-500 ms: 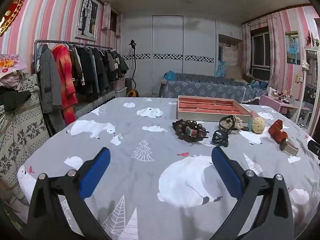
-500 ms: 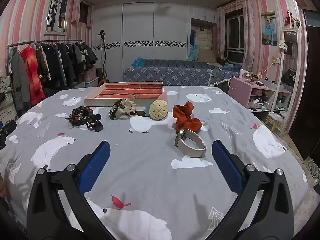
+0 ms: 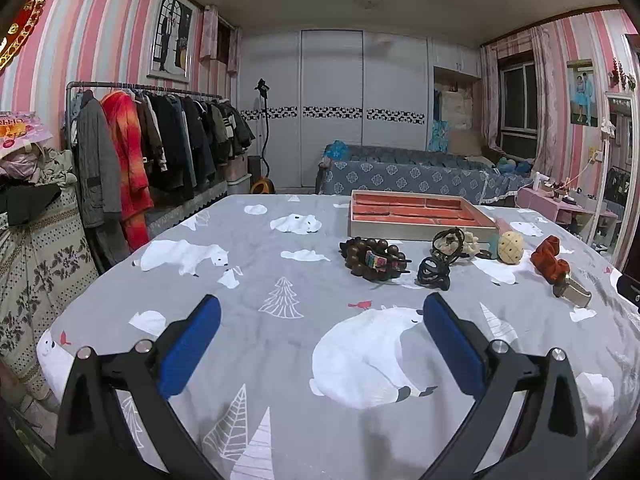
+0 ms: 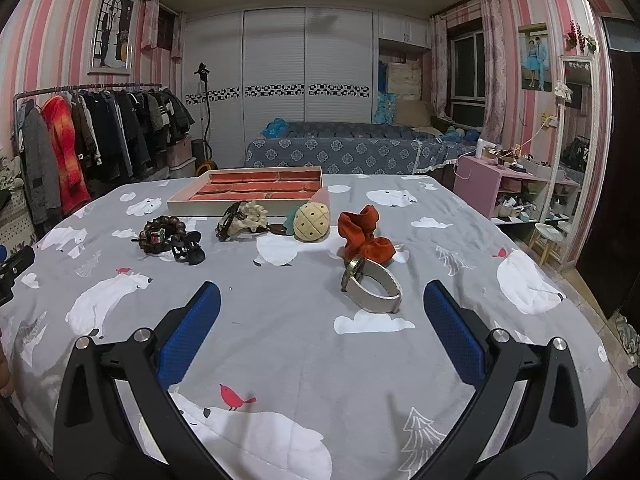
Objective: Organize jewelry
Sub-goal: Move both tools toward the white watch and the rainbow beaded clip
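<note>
**Both tools hover wide apart over the jewelry, nothing gripped**

Little has moved since the earlier frames: both views sit slightly nearer the items, which lie where they lay before.

No readable brand or label shows on any jewelry item. On the far left of the left wrist view, a pink package carries partly cut-off lettering that cannot be read with confidence.

One left tool hangs above the surface, a grey cloth printed with polar bears, its two blue pads spread wide and empty. One right tool does the same, also wide and empty.

Left to right in the right wrist view, the items lie in a loose row on the cloth: one dark wooden bead bracelet, one black hair claw touching its front edge, one cream-and-dark hair clip, one teal piece partly hidden behind one cream pineapple-shaped ornament, one orange scrunchie, and one white-strapped watch just in front of it, standing on its edge.

One jewelry tray with red lined compartments sits behind the row, its visible compartments holding nothing.
</note>
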